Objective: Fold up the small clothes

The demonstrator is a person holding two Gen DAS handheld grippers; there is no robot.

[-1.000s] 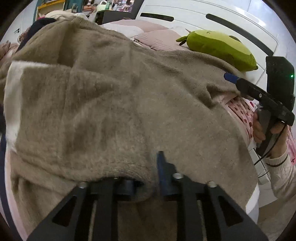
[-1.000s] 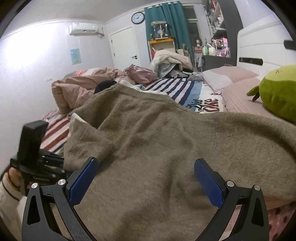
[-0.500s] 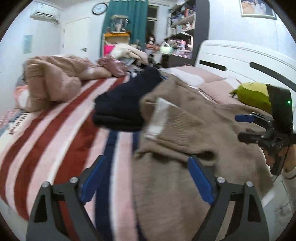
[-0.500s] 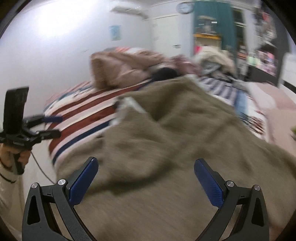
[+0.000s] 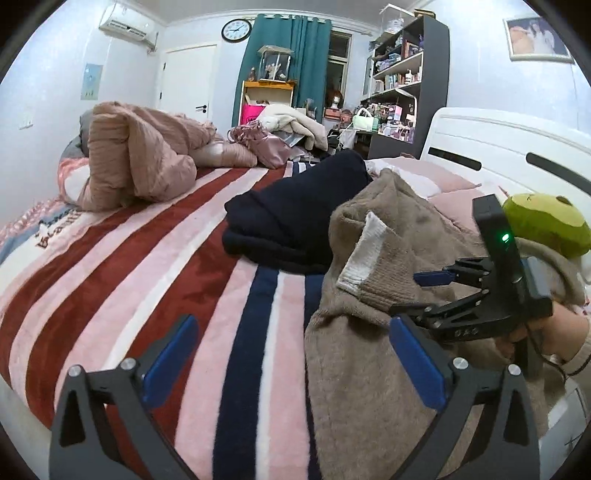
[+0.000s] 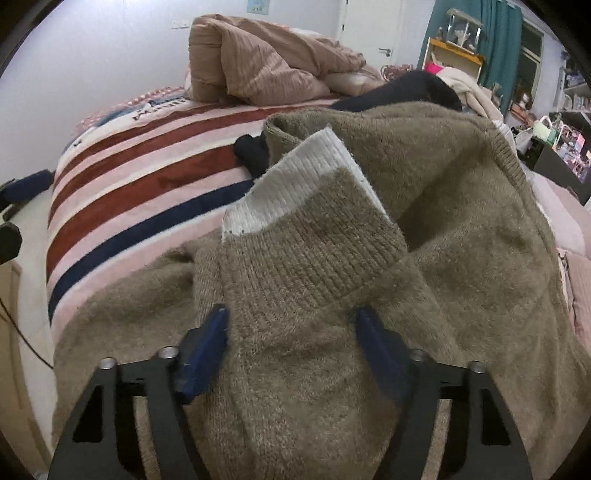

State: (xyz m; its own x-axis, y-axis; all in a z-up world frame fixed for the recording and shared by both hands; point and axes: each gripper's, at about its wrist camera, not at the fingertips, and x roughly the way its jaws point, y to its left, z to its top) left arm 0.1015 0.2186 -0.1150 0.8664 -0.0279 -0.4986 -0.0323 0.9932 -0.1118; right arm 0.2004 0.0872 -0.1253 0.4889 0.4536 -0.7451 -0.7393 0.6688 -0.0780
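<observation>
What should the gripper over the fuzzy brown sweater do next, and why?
Probably finish closing on the sleeve. The right gripper straddles the folded-back sleeve of the fuzzy brown knit sweater, just below its white ribbed cuff, and its jaws have just been closing with the knit between them, not yet clearly pinching. The left gripper hangs wide open over the striped blanket.

**Count of things on the bed**

One taupe knit sweater [image 6: 461,206] with one white ribbed cuff [image 6: 295,184] showing. One dark navy garment [image 5: 299,218]. One crumpled tan-pink quilt [image 5: 144,162]. One striped blanket [image 5: 147,280]. One green plush toy [image 5: 543,225]. Two grippers: one left gripper [image 5: 291,354], one right gripper [image 6: 291,350]. One wall clock [image 5: 236,30], one air conditioner [image 5: 127,24].
</observation>
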